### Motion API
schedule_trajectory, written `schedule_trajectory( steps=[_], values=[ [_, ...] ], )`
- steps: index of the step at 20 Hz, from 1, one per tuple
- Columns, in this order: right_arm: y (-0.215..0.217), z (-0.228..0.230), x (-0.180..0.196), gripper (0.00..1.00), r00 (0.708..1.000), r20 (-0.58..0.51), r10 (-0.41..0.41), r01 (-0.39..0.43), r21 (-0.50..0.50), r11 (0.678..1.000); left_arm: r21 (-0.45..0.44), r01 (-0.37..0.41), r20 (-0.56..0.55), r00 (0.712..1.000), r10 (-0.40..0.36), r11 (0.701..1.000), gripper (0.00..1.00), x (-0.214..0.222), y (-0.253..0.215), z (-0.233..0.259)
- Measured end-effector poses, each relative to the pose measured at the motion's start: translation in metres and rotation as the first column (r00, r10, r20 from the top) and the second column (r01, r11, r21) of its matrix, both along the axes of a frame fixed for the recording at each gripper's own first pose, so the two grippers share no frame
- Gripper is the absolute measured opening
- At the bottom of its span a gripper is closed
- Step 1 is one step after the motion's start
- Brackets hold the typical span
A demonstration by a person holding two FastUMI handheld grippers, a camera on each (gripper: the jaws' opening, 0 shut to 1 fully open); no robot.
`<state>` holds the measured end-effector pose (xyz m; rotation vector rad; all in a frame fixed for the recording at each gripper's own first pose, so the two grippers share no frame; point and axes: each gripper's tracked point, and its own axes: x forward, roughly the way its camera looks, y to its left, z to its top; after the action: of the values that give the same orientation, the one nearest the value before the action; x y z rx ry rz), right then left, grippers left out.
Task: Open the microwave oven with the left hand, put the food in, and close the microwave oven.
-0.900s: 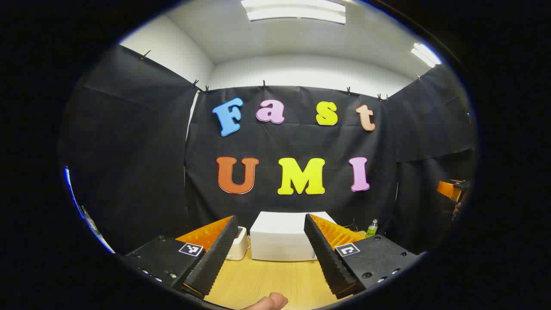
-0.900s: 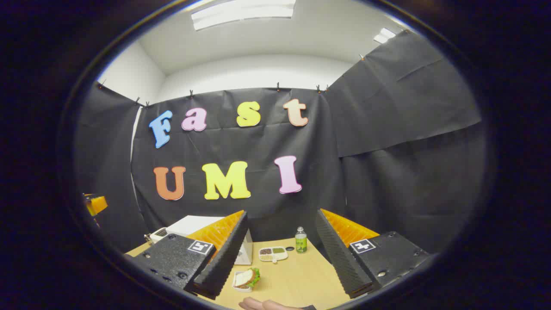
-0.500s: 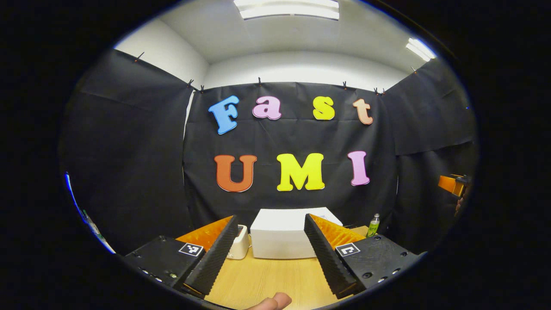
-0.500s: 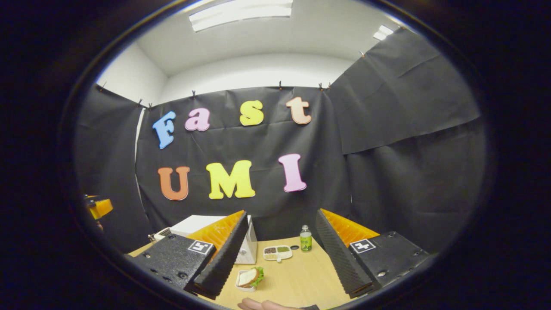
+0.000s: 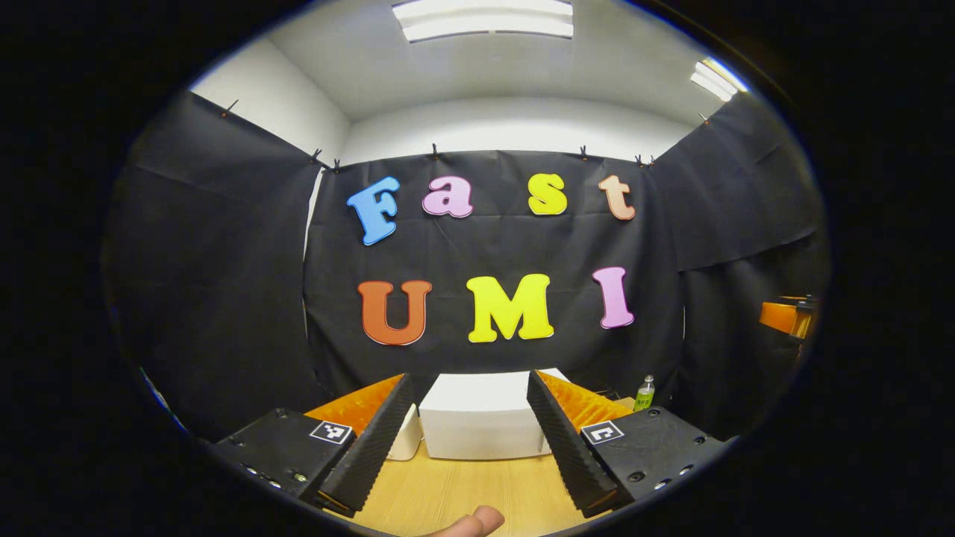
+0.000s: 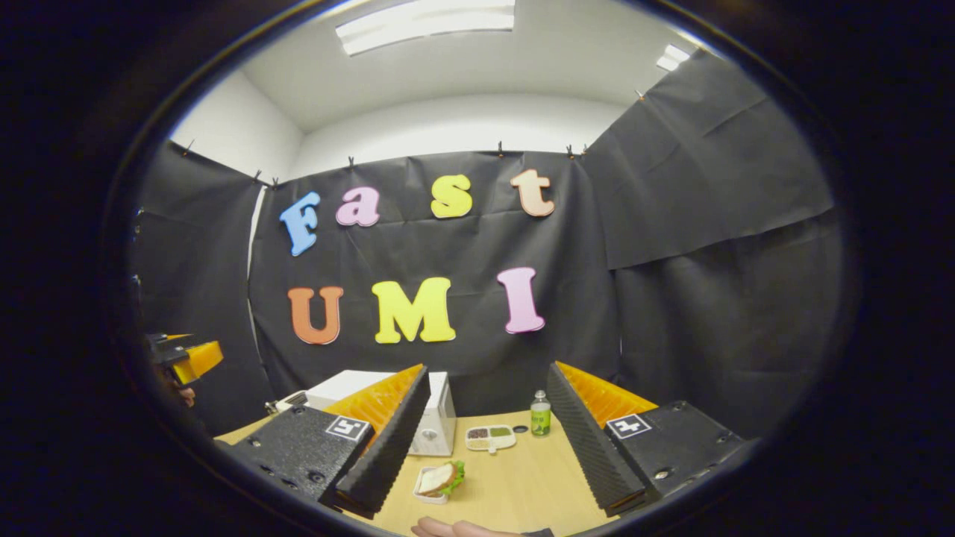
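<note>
Wooden tabletop [image 6: 515, 477] carrying a white box-shaped microwave oven [image 5: 481, 418] near the back wall, sandwich in a small white tray [image 6: 439, 479] in front, left gripper [image 5: 466, 440] and right gripper [image 6: 485, 447] both spread wide, grasping nothing.

One white microwave oven [image 6: 440, 414] stands on one wooden table [image 6: 515, 485]. On the table there are one sandwich [image 6: 439, 478] in a small tray, one divided snack dish [image 6: 490, 438] and one green bottle [image 6: 540, 422]. One small white box [image 5: 406, 440] sits beside the oven.
</note>
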<state>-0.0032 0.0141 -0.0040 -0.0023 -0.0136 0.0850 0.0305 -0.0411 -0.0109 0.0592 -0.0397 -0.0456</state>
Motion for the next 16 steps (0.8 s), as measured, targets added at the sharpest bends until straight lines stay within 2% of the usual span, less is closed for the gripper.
schedule_trajectory(
  steps=[1, 2, 3, 4, 5, 8, 11, 16],
  values=[
    [0.001, 0.001, -0.001, 0.91, 1.0, 0.003, 0.002, -0.002, 0.0, 1.0, 0.0, 0.007, 0.0, 1.0, -0.007, 1.0, 0.84, 0.005, -0.006, -0.004],
    [0.001, 0.0, -0.001, 1.0, 1.0, 0.004, 0.004, -0.004, 0.003, 1.0, -0.001, 0.013, -0.004, 1.0, -0.013, 1.0, 0.84, 0.011, -0.012, -0.007],
    [0.001, -0.001, -0.002, 1.0, 1.0, 0.004, 0.01, -0.01, 0.005, 1.0, -0.008, 0.005, -0.011, 1.0, -0.005, 1.0, 0.84, 0.018, -0.017, -0.012],
    [0.001, -0.002, -0.003, 0.91, 1.0, 0.003, 0.014, -0.014, 0.008, 1.0, -0.023, 0.002, -0.028, 1.0, -0.002, 1.0, 0.95, 0.025, -0.022, -0.02],
    [0.002, -0.003, -0.004, 1.0, 1.0, 0.004, 0.018, -0.018, 0.011, 1.0, -0.04, 0.009, -0.042, 0.999, -0.011, 0.999, 0.95, 0.031, -0.031, -0.026],
    [0.001, -0.006, -0.005, 1.0, 1.0, 0.006, 0.027, -0.027, 0.015, 1.0, -0.059, 0.013, -0.06, 0.998, -0.017, 0.998, 0.95, 0.055, -0.05, -0.049],
    [0.002, -0.01, -0.006, 1.0, 0.999, 0.01, 0.038, -0.038, 0.015, 0.999, -0.027, 0.017, -0.061, 0.998, -0.019, 0.999, 0.95, 0.084, -0.068, -0.08],
    [0.004, -0.026, -0.004, 1.0, 0.998, 0.003, 0.058, -0.058, 0.008, 0.998, -0.02, 0.065, -0.153, 0.986, -0.067, 0.998, 0.95, 0.129, -0.108, -0.158]
  ],
)
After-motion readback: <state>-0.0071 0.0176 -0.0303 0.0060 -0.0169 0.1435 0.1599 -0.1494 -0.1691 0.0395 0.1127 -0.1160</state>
